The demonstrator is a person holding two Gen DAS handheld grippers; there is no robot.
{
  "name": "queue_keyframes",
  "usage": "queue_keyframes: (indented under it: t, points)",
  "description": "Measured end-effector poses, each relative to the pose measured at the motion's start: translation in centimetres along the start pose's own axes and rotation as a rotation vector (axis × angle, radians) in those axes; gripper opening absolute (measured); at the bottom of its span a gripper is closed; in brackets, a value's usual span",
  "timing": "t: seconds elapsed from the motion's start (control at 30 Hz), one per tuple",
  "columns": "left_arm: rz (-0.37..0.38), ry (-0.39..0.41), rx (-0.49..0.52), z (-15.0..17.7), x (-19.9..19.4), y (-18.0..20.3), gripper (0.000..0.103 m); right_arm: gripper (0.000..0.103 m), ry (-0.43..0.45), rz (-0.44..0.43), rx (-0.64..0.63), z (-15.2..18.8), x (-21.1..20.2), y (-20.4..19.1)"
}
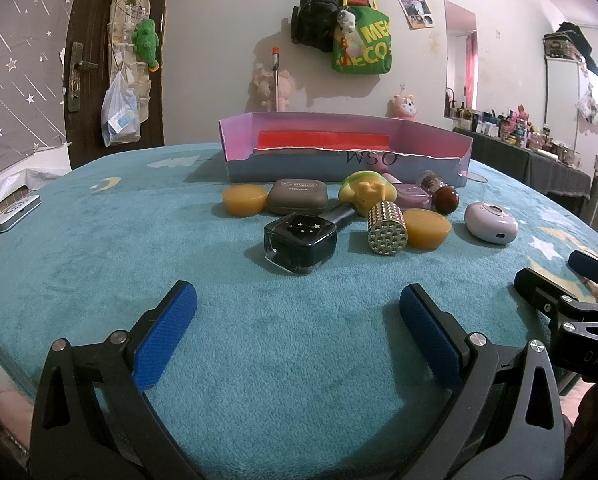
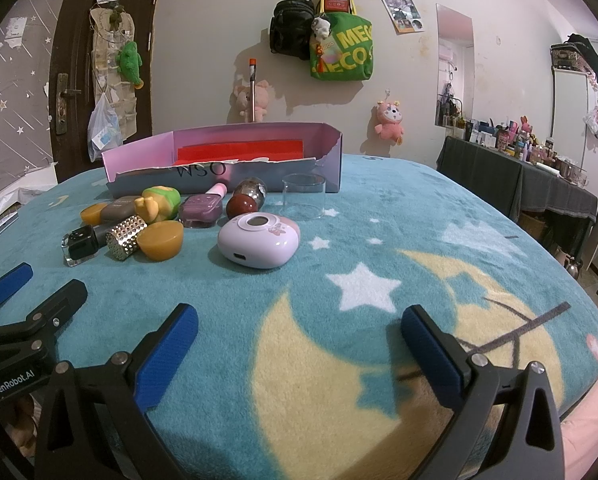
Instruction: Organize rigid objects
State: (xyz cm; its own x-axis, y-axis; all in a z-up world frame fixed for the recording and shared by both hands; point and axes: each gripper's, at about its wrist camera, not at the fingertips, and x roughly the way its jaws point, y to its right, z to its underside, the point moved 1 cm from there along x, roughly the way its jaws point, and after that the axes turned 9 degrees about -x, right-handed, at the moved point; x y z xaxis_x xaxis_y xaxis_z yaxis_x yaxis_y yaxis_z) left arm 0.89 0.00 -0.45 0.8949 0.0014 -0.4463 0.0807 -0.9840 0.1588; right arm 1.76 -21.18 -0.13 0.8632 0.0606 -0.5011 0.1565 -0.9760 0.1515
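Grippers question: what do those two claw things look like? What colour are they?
Both look alike. The left gripper and the right gripper have black plastic frames with triangle cut-outs, silver round pins at the joints and bumpy blue finger pads. White lettering on the left one's body reads GenRobot.AI. No cables or sleeves show.

Black left gripper [image 1: 298,300], blue textured pads, silver screws, possibly "DAS" lettering.

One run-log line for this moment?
left gripper: open, empty | right gripper: open, empty | items: clustered before box | box: holds none visible
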Motion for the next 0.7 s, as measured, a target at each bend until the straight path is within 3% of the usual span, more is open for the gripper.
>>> queue_keyframes:
  t: [0.33, 0.7]
  points:
    - [0.023, -0.051, 0.002, -0.5, 0.3, -0.9, 0.103, 0.103, -0.025, -0.018, -0.001, -0.3, 0.3, 0.2]
    - [0.071, -0.087, -0.009, -5.0, 0.8, -1.6, 0.103, 0.103, -0.052, -0.045, -0.034, -2.9, 0.6, 0.0]
